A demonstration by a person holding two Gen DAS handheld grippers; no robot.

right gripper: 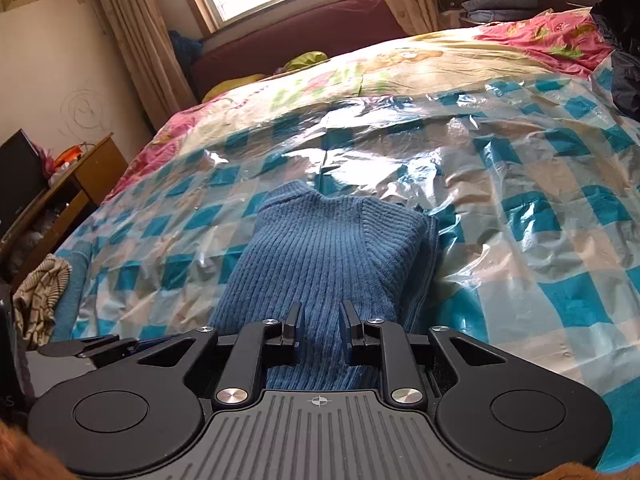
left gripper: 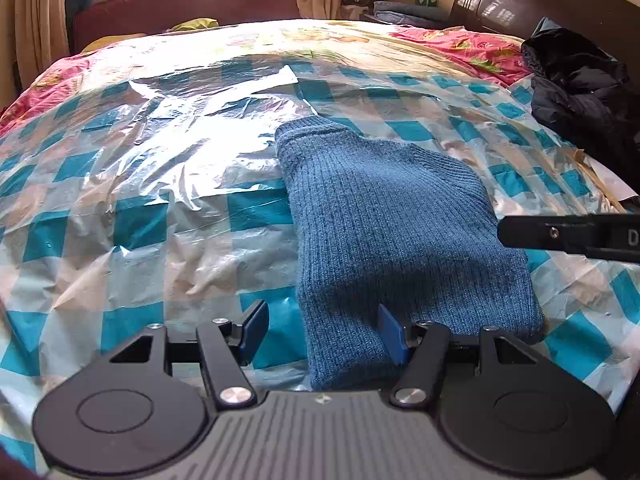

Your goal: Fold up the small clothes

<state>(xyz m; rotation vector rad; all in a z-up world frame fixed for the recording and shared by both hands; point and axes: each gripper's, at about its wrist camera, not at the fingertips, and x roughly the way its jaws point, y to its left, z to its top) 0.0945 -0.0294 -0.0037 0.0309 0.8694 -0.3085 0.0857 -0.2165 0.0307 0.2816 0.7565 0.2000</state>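
A small blue ribbed knit sweater [left gripper: 392, 224] lies folded lengthwise on the checked plastic sheet [left gripper: 140, 216], collar at the far end. My left gripper [left gripper: 322, 330] is open at the sweater's near left corner; its right finger rests on the hem and its left finger is over the sheet. In the right wrist view the sweater [right gripper: 332, 248] lies straight ahead. My right gripper [right gripper: 320, 336] is open with a narrow gap, its fingers over the sweater's near hem. The right gripper's finger also shows in the left wrist view [left gripper: 568, 234].
A dark jacket [left gripper: 580, 92] lies at the bed's right side. A floral quilt [left gripper: 460, 44] covers the far bed. A striped cloth [right gripper: 40, 292] hangs at the left edge, beside a wooden desk [right gripper: 80, 176]. Sofa and window stand behind.
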